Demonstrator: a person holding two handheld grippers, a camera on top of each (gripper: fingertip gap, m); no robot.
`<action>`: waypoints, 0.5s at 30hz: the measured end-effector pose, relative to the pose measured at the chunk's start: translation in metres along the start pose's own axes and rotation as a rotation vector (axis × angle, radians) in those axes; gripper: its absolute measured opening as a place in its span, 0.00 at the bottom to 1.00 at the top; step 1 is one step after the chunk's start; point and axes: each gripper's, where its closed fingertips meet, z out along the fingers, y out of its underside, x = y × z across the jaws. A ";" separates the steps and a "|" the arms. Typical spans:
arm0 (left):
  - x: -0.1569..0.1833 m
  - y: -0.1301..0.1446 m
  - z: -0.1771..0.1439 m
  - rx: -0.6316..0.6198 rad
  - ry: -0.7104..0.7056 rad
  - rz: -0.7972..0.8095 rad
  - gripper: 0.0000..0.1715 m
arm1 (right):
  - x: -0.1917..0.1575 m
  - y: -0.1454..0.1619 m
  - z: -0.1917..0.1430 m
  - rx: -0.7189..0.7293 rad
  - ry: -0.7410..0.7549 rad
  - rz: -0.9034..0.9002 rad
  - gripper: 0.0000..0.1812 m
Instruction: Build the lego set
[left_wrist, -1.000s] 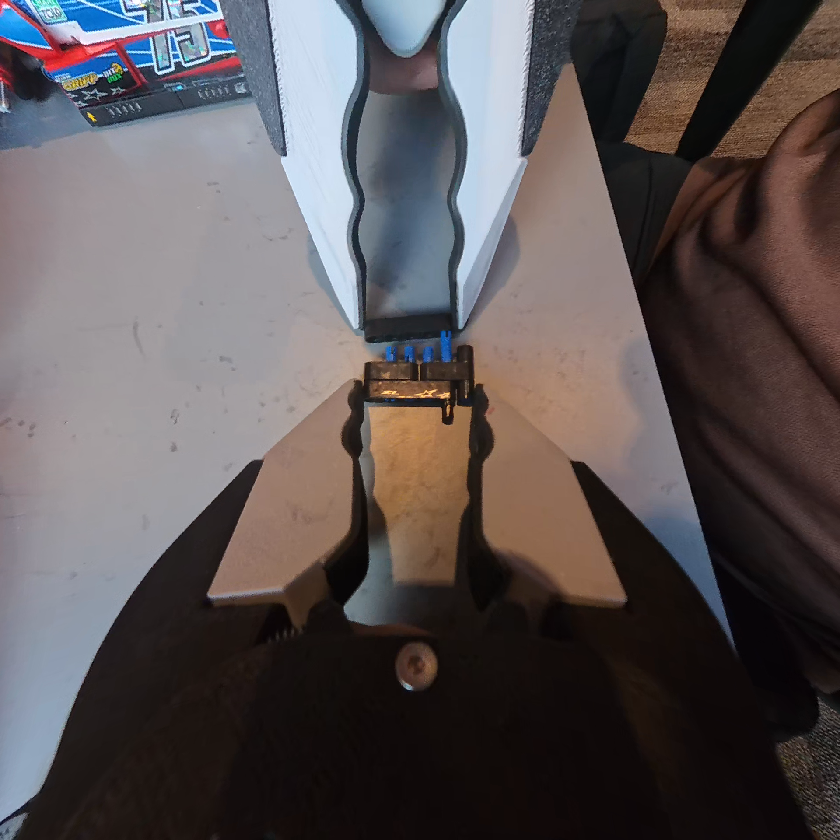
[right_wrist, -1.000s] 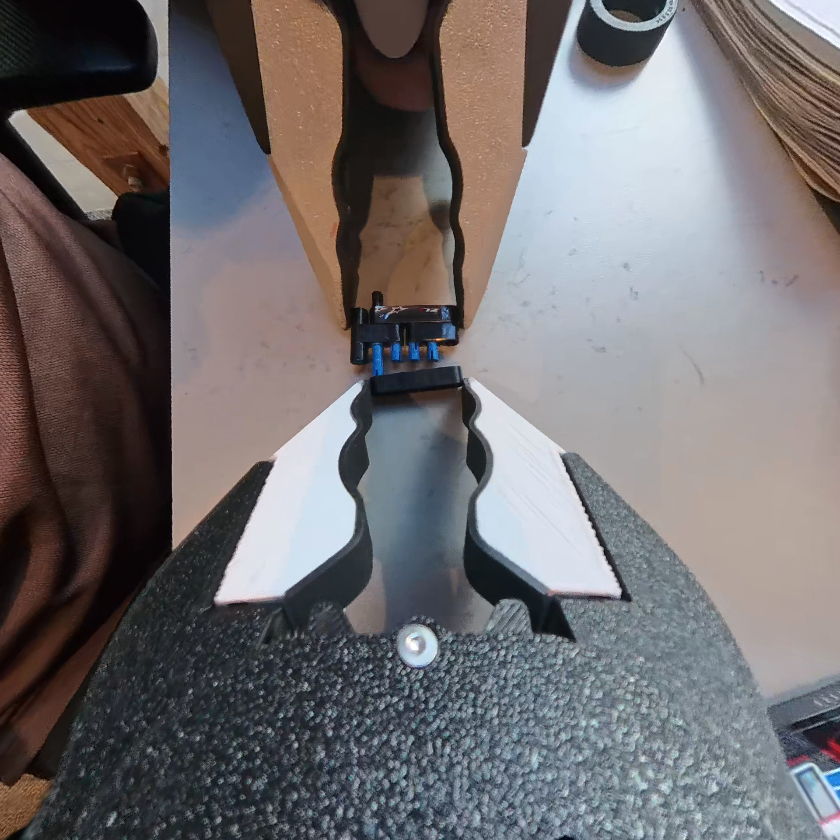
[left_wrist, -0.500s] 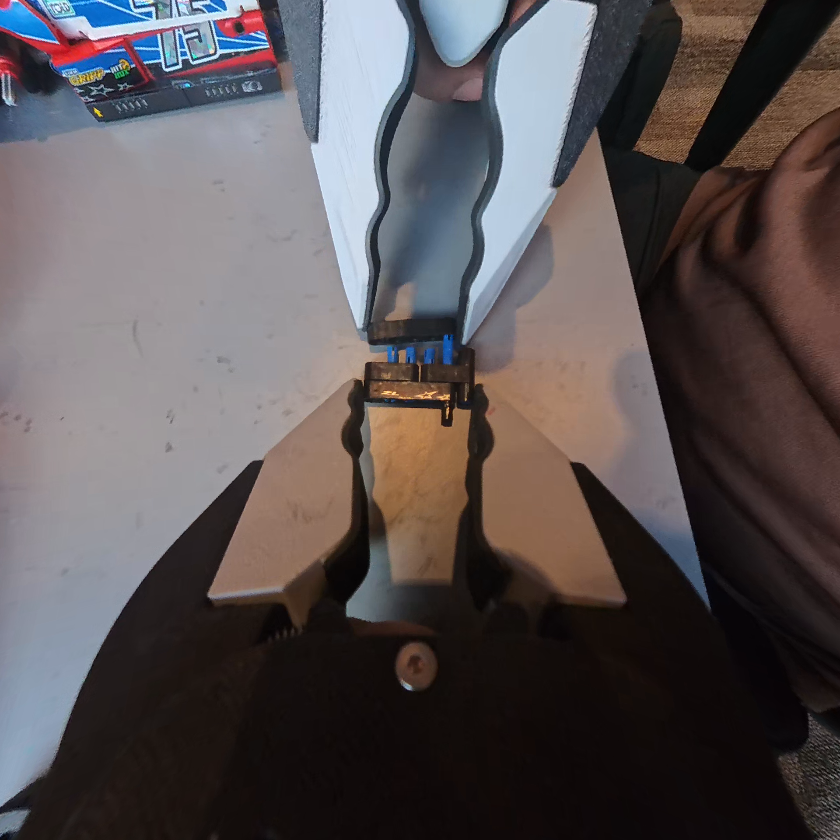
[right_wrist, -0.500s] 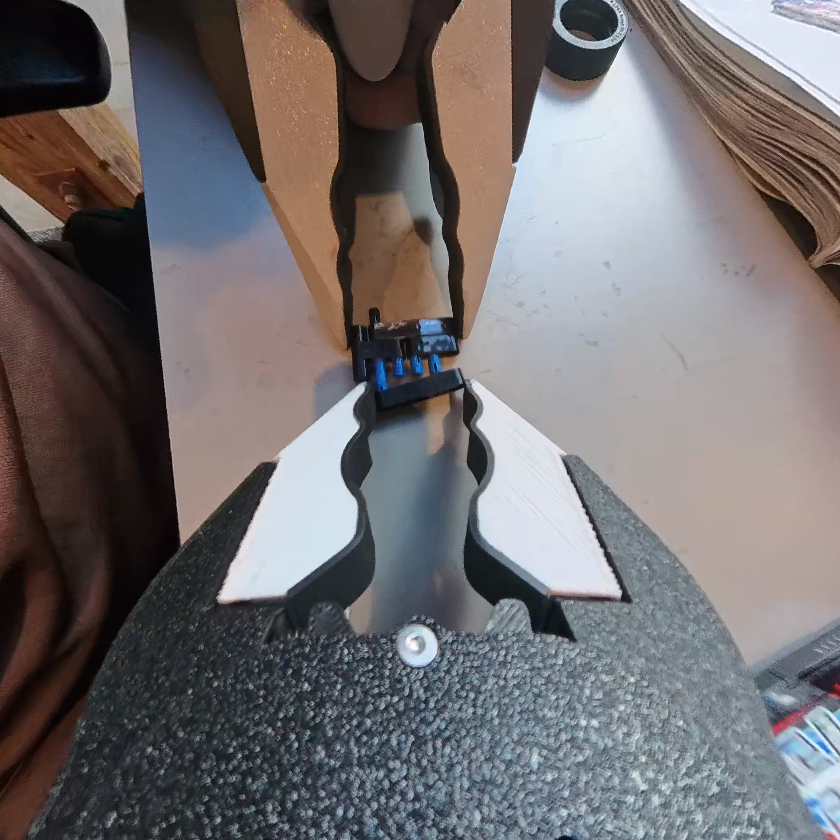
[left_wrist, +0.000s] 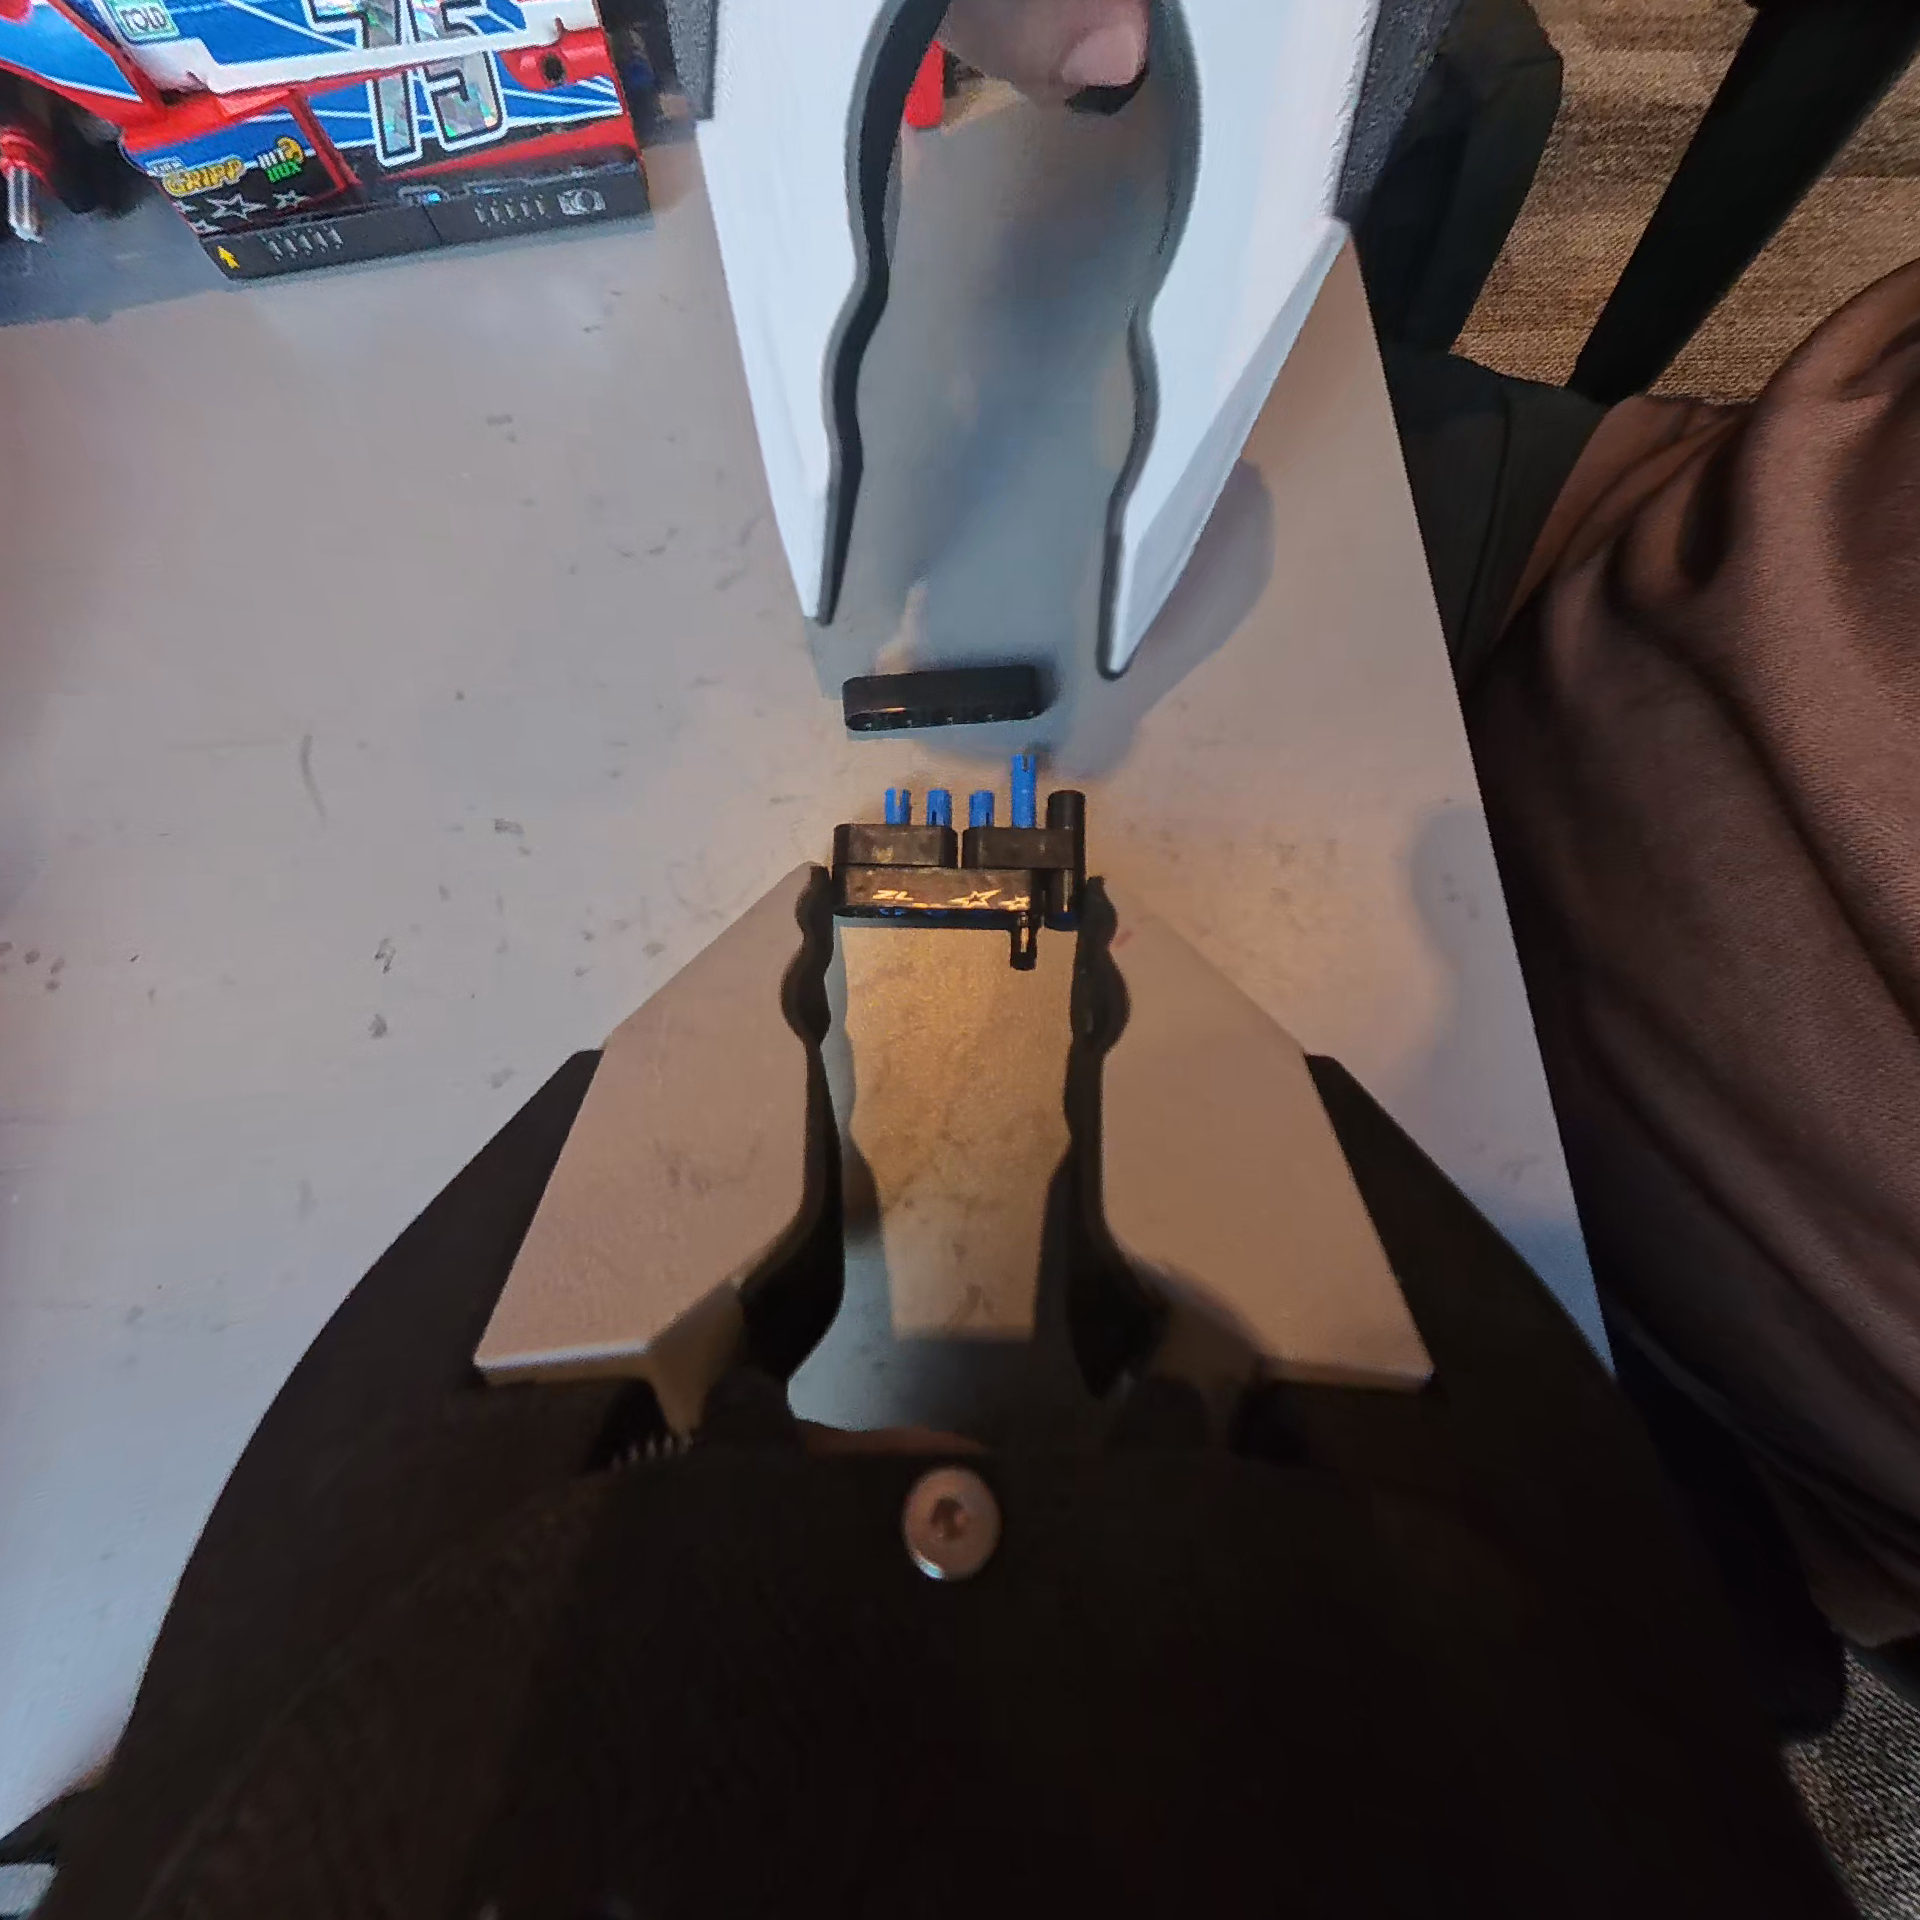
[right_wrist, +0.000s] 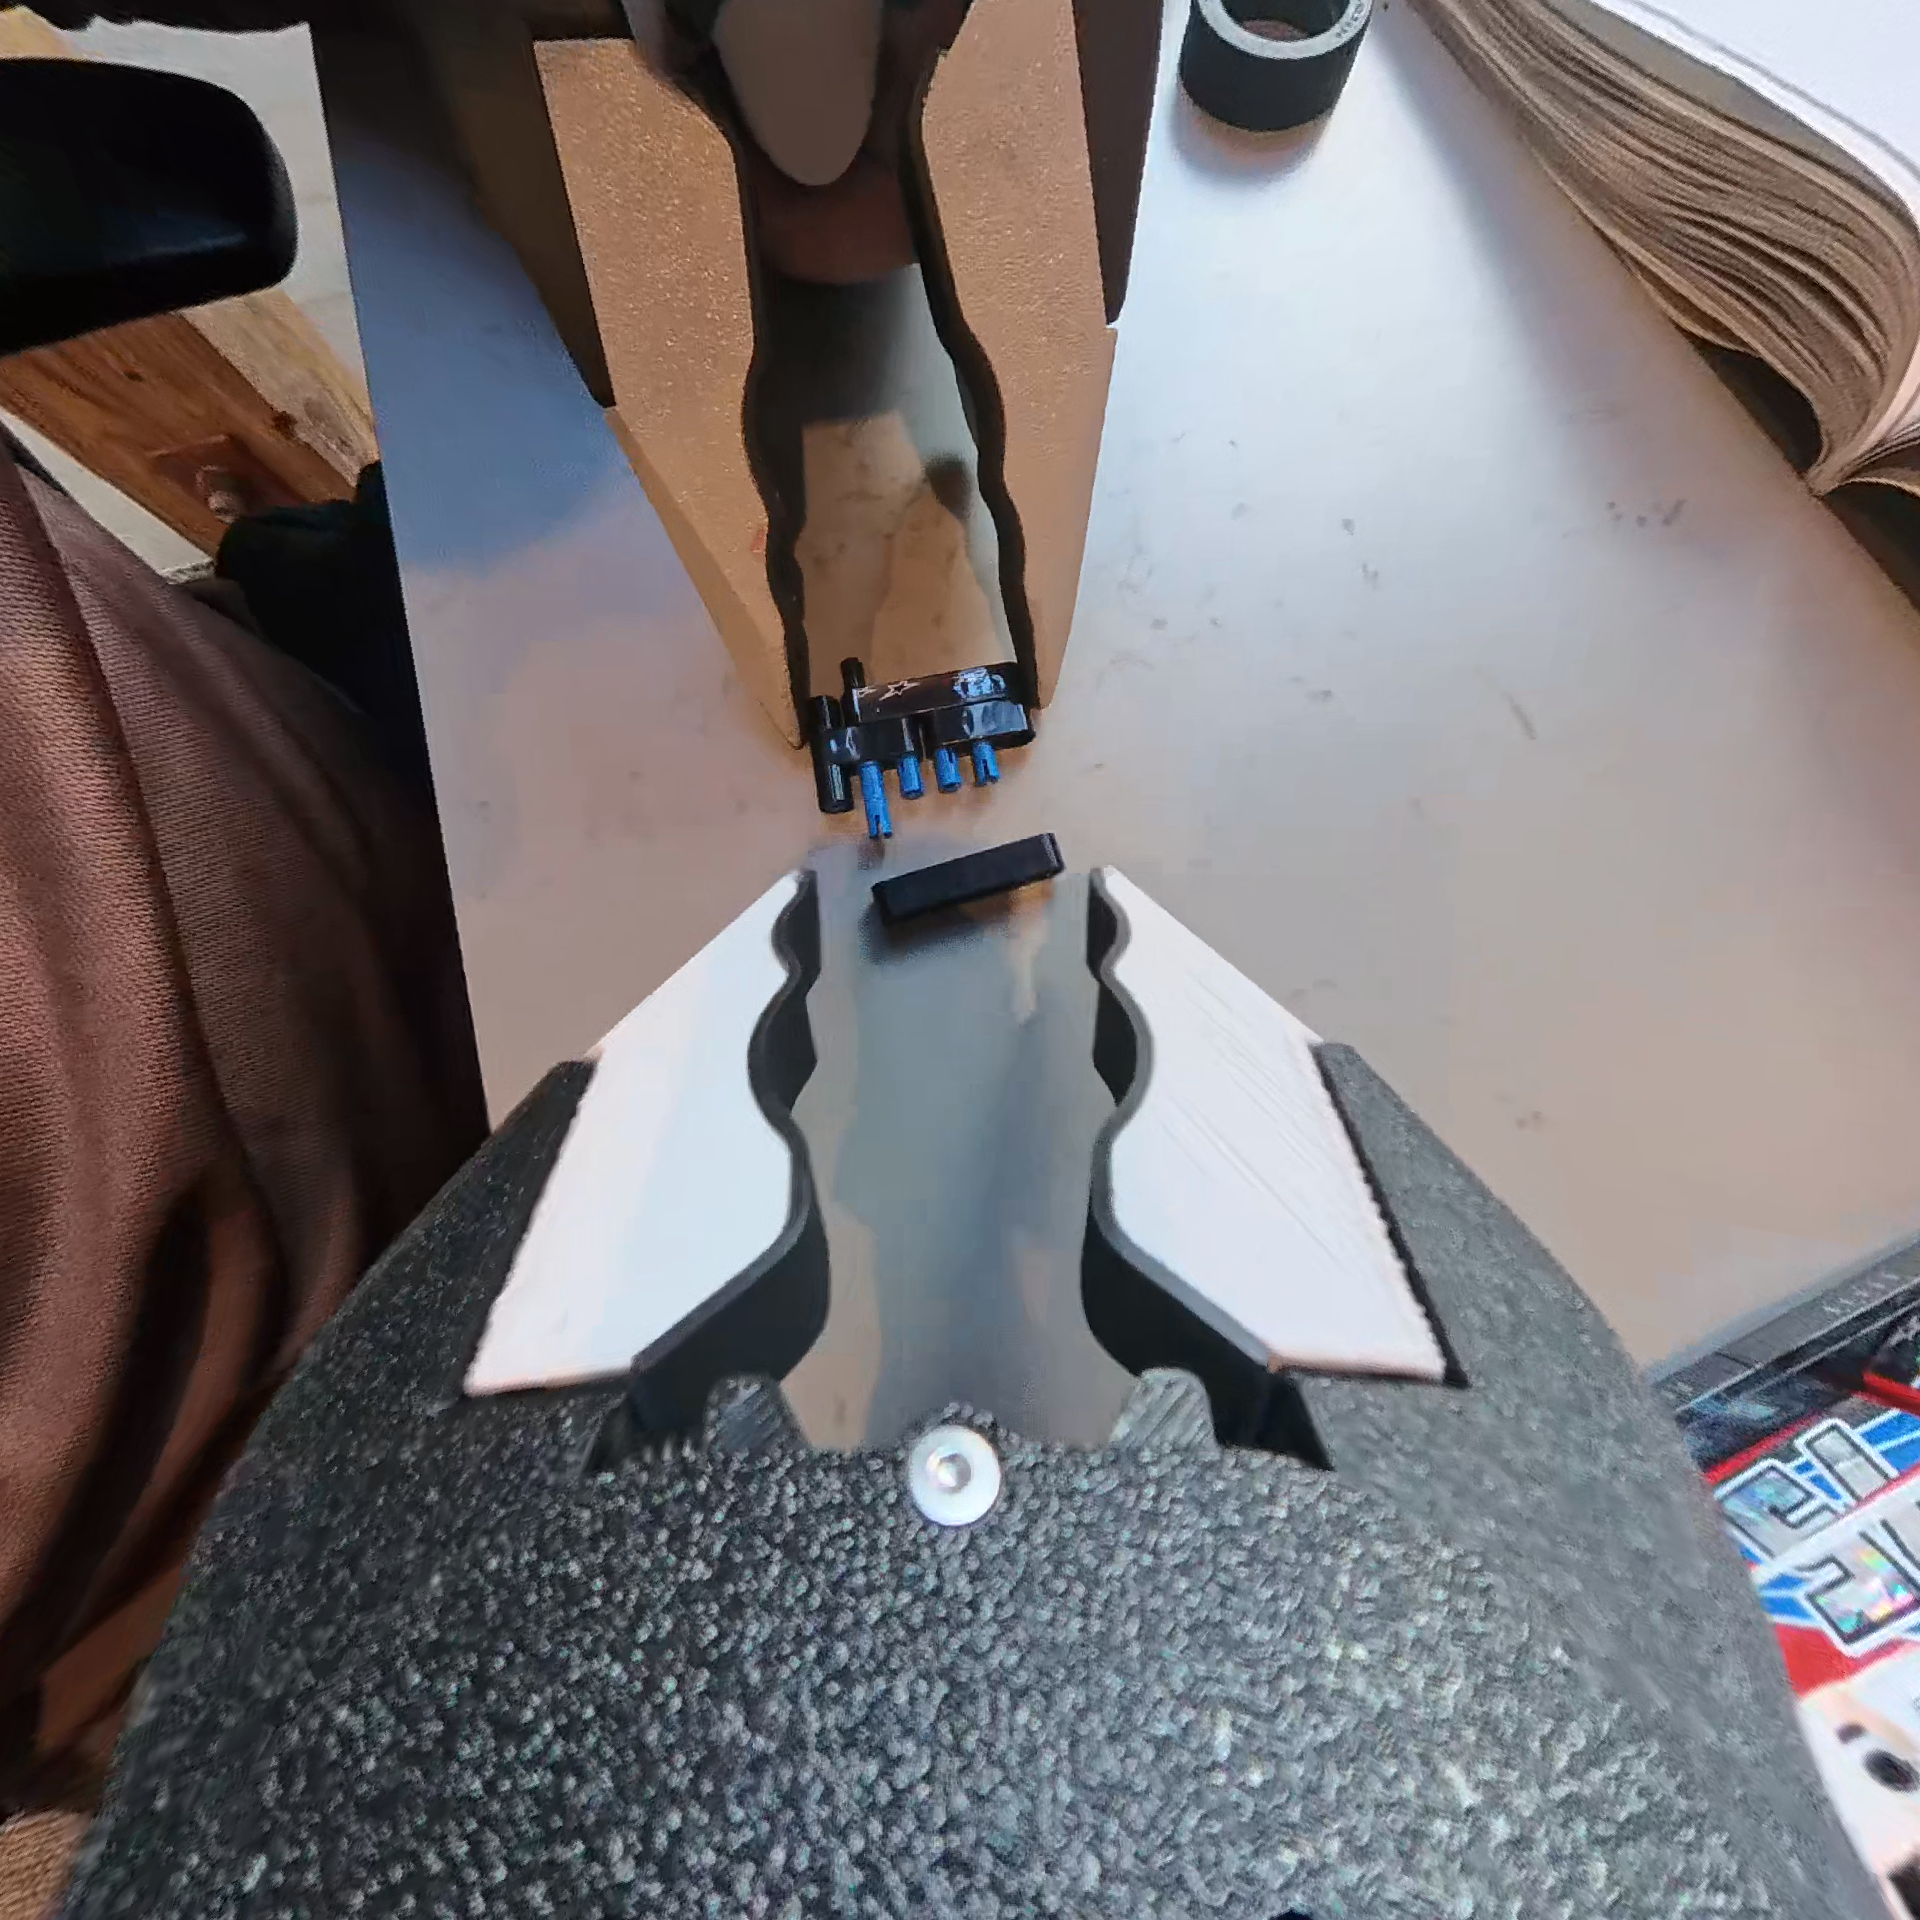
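Your right gripper (right_wrist: 951, 883) has spread wide; beam (right_wrist: 968, 876) slipped free, lying on table (right_wrist: 1351, 727), off blue pins (right_wrist: 925, 774). Left gripper (left_wrist: 951, 904) still clamps pinned assembly (left_wrist: 956, 868). Joint unmade, regrasp beam

We see a black lego assembly (left_wrist: 956, 883) with bright blue pins (left_wrist: 1023, 790) standing from it and small gold star marks along its glossy face. A plain matte black beam (right_wrist: 968, 876) lies loose on the pale grey, scuffed table (left_wrist: 364, 623). The left gripper (left_wrist: 951, 914) has tan-grey plates on a black body; the right gripper (right_wrist: 951, 883) has white plates edged in black on a speckled black body. The printed box (left_wrist: 343, 114) is red, blue and white with a black strip. A black ring (right_wrist: 1268, 52) sits near a stack of brownish pages (right_wrist: 1714, 229). A brown garment (left_wrist: 1745, 935) fills one side.
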 end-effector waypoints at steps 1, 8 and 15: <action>0.000 0.000 0.000 0.000 0.000 0.000 0.26 | 0.000 0.002 0.000 -0.009 -0.001 0.007 0.31; 0.000 0.000 0.000 0.000 0.000 0.001 0.26 | 0.005 0.018 -0.003 -0.096 0.013 -0.085 0.12; 0.000 0.000 0.000 0.000 -0.004 0.005 0.26 | -0.002 0.009 0.009 -0.079 -0.103 -0.128 0.12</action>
